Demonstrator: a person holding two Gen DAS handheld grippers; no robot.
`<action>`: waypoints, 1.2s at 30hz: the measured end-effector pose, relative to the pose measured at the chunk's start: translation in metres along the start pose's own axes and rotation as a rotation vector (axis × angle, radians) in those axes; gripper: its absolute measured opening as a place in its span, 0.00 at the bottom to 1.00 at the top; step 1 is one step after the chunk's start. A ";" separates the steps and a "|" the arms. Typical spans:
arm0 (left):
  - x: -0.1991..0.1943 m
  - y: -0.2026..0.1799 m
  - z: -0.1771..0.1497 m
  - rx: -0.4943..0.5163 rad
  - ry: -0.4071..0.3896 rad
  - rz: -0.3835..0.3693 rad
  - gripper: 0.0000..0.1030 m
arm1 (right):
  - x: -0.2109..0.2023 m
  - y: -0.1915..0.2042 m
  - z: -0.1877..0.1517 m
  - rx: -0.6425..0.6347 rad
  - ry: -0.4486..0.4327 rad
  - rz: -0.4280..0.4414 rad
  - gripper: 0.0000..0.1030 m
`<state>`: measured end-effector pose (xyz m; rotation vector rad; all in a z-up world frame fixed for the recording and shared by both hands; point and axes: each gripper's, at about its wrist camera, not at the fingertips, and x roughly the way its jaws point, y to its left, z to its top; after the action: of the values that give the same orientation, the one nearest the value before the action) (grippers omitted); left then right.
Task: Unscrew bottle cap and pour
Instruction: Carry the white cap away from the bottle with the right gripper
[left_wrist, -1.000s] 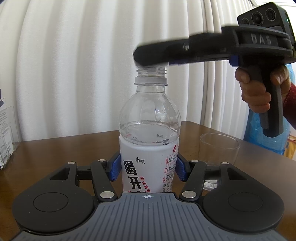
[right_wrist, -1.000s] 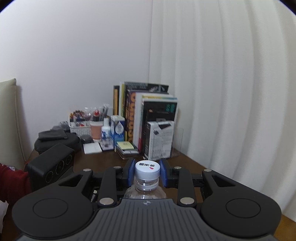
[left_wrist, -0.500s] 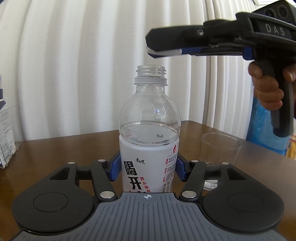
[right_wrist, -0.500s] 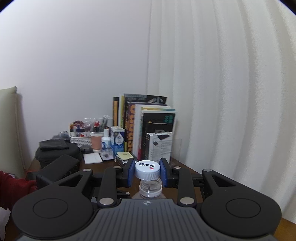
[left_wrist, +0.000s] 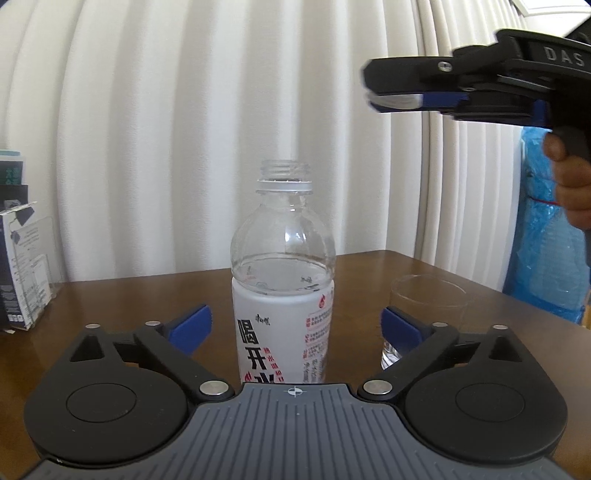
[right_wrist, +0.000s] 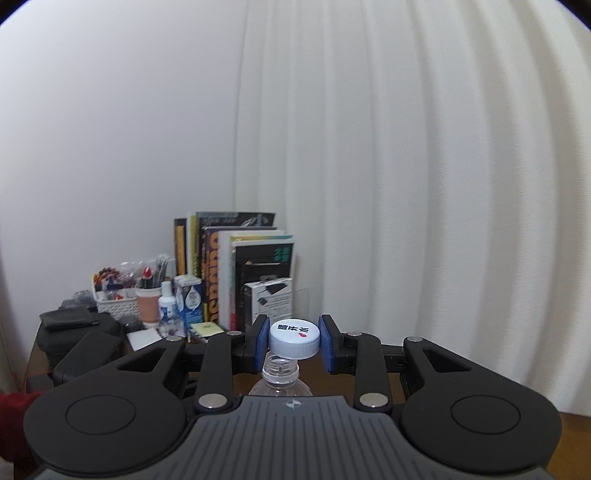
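Note:
A clear water bottle (left_wrist: 282, 273) with a white label stands uncapped on the brown table (left_wrist: 147, 295), partly filled. My left gripper (left_wrist: 295, 326) is open, its blue pads apart on either side of the bottle, not touching it. My right gripper (right_wrist: 294, 341) is shut on the white bottle cap (right_wrist: 294, 336) and holds it above the bottle's open neck (right_wrist: 279, 369). In the left wrist view the right gripper (left_wrist: 373, 96) is up and to the right of the bottle. An empty clear glass (left_wrist: 424, 302) stands right of the bottle.
Books and boxes (right_wrist: 236, 273), a basket of pens (right_wrist: 118, 291) and a black case (right_wrist: 74, 328) stand at the table's far end. A white curtain (left_wrist: 184, 129) hangs behind. A blue plastic bag (left_wrist: 546, 240) is off the table's right edge.
My left gripper has let go of the bottle and opened. My right gripper has lifted the cap off the neck and moved up and right, away from the bottle.

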<state>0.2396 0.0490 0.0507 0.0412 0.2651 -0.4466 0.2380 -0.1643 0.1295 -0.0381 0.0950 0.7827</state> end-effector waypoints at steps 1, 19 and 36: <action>-0.002 -0.004 0.000 -0.004 0.002 0.006 1.00 | -0.007 0.004 -0.002 0.005 -0.008 -0.025 0.31; -0.052 -0.058 -0.011 -0.050 -0.005 0.113 1.00 | -0.092 0.041 -0.062 0.170 -0.035 -0.286 0.31; -0.108 -0.062 -0.040 -0.111 -0.016 0.180 1.00 | -0.082 0.049 -0.130 0.269 0.159 -0.528 0.31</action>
<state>0.1093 0.0420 0.0410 -0.0472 0.2679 -0.2525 0.1369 -0.1964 0.0082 0.1265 0.3269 0.2336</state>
